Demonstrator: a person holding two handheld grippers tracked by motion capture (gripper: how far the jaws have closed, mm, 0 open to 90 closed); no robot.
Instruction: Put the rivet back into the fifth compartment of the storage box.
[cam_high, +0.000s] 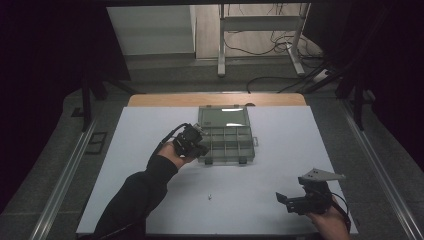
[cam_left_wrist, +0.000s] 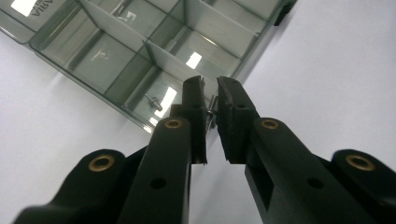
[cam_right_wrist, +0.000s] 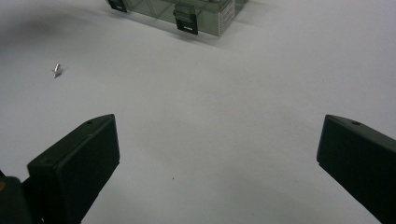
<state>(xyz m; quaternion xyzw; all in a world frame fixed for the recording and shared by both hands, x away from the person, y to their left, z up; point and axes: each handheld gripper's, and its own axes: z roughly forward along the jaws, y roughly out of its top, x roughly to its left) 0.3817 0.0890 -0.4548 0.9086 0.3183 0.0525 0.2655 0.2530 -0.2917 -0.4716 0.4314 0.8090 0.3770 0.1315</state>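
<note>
A clear grey compartment box (cam_high: 227, 142) lies open at the middle of the white table, its lid (cam_high: 223, 117) folded back. My left gripper (cam_high: 196, 146) hangs over the box's front-left corner. In the left gripper view my left gripper (cam_left_wrist: 210, 88) is shut on a small metal screw (cam_left_wrist: 212, 109), just above the box's near wall (cam_left_wrist: 140, 122). Another screw (cam_left_wrist: 152, 100) lies in the nearest compartment. My right gripper (cam_high: 287, 202) rests near the table's front right. Its jaws stand wide open with nothing between them (cam_right_wrist: 217, 140). A loose screw (cam_high: 210, 196) (cam_right_wrist: 56, 70) lies on the table.
The table (cam_high: 150, 165) is a white sheet over a wooden top, with bare room left and right of the box. The box's front latches (cam_right_wrist: 186, 17) face the person. A metal frame and cables (cam_high: 260, 45) stand on the floor beyond the table.
</note>
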